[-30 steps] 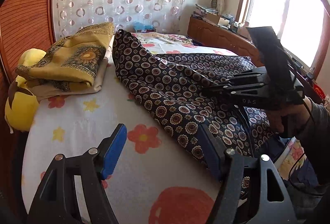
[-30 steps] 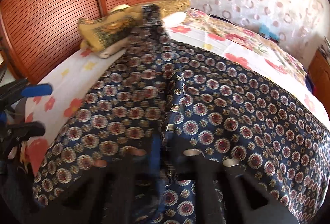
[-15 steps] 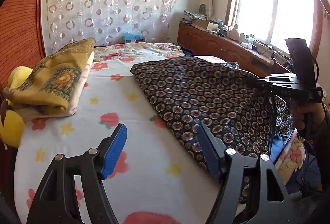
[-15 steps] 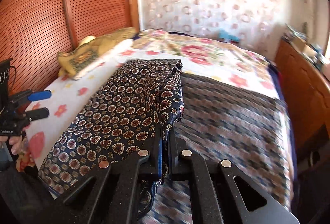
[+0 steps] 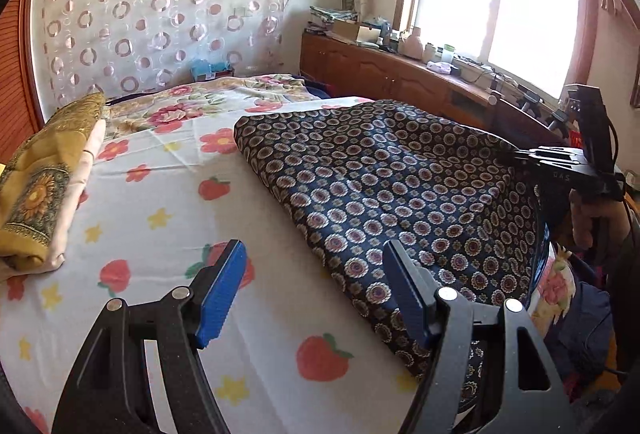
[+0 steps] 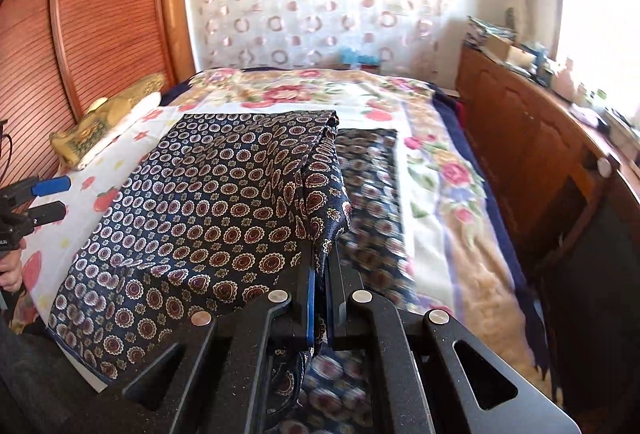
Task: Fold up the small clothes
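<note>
Folding looks to be mid-stroke: the right gripper (image 6: 318,298) is clamped on a bunched edge of the navy patterned cloth (image 6: 208,202), holding that edge raised off the bed (image 6: 436,154) so the fabric slopes down toward 9 o'clock in the right wrist view. The left gripper (image 5: 316,290) hangs over the strawberry-print sheet (image 5: 160,202) with its jaws spread wide and nothing between them, the cloth's near fold just beside its right finger at 3 o'clock. My guess is the next move calls for carrying the held edge across and laying it on the lower layer, with the free claw pinning or taking the opposite corner so the slippery fabric does not drag. A folded yellow garment (image 5: 36,186) lies well apart at 9 o'clock. Hidden: the cloth's near hem drops behind the gripper bodies and off the bed edge, and the lower layer at 3 o'clock is motion-blurred, so its layout cannot be told.
</note>
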Tool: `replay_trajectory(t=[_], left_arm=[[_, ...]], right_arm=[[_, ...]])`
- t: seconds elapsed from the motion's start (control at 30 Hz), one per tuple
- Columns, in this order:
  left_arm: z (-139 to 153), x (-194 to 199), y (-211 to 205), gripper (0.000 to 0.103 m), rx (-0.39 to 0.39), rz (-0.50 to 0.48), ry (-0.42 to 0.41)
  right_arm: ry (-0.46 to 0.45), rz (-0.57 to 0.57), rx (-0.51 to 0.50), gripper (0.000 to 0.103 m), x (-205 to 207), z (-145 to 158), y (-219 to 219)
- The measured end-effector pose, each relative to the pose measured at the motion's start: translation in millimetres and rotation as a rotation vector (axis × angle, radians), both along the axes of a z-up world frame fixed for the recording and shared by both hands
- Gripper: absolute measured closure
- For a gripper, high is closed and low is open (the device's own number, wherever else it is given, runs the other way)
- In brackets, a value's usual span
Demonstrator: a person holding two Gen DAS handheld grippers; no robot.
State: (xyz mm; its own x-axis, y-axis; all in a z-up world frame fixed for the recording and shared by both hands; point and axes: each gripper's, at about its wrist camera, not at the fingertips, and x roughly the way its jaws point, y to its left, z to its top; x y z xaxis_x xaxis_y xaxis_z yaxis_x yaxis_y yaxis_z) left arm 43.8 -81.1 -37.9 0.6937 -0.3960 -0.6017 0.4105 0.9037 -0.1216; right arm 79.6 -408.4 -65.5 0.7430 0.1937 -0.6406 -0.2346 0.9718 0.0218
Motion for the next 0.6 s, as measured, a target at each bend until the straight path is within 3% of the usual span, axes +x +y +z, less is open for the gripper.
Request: replay_trajectory(t=[0.53,0.6], left_arm=[[-1,13,-5,0.031,0.018,0.03,0.021],[-1,15,-4,0.031,0.018,0.032,0.023]], right_arm=[[0.037,-0.087,-0.038,0.1,-12,13,5],[0.028,-0.085,-0.029,0.088,-13,18,5]])
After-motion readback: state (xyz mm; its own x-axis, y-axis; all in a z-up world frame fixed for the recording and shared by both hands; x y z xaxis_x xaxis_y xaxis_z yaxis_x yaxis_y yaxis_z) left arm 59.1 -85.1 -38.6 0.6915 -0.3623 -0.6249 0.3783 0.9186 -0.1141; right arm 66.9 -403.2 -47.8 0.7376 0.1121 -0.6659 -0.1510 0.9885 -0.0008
